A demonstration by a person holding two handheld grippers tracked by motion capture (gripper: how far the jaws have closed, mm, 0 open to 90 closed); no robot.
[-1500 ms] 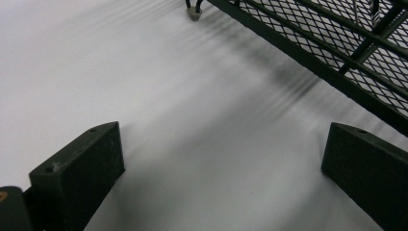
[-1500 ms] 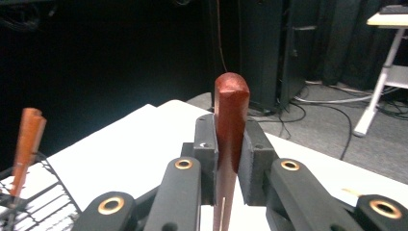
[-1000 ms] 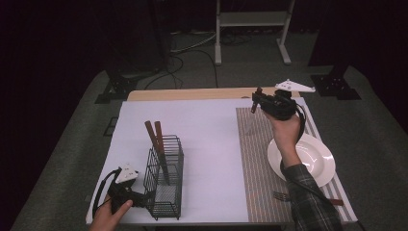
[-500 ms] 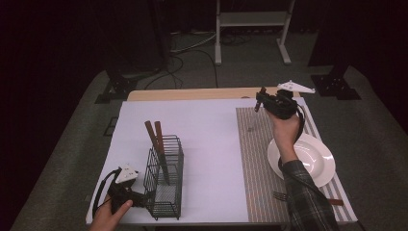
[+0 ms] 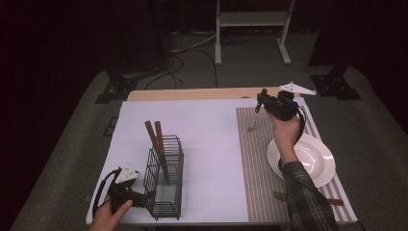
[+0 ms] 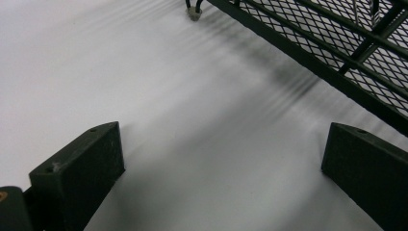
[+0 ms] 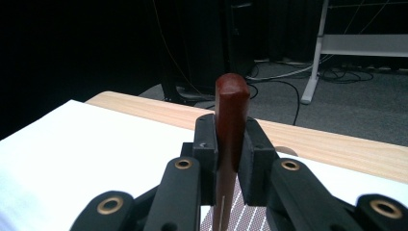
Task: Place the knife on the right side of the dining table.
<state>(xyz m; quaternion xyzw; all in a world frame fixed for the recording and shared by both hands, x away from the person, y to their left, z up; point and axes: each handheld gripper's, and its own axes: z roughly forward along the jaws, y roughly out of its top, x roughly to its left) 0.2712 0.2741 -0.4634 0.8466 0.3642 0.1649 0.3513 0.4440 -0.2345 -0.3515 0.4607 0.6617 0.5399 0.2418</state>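
Right gripper view: right gripper (image 7: 230,159) jaws clamp a wooden-handled utensil (image 7: 231,120) upright, near the tabletop's (image 5: 207,139) far right corner.

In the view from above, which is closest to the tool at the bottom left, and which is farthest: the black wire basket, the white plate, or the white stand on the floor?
From the left tool:
1. Black wire basket, right beside it at the table's near left.
2. Round white plate, across the table on the striped mat at the right.
3. White metal stand, on the floor beyond the table's far edge.
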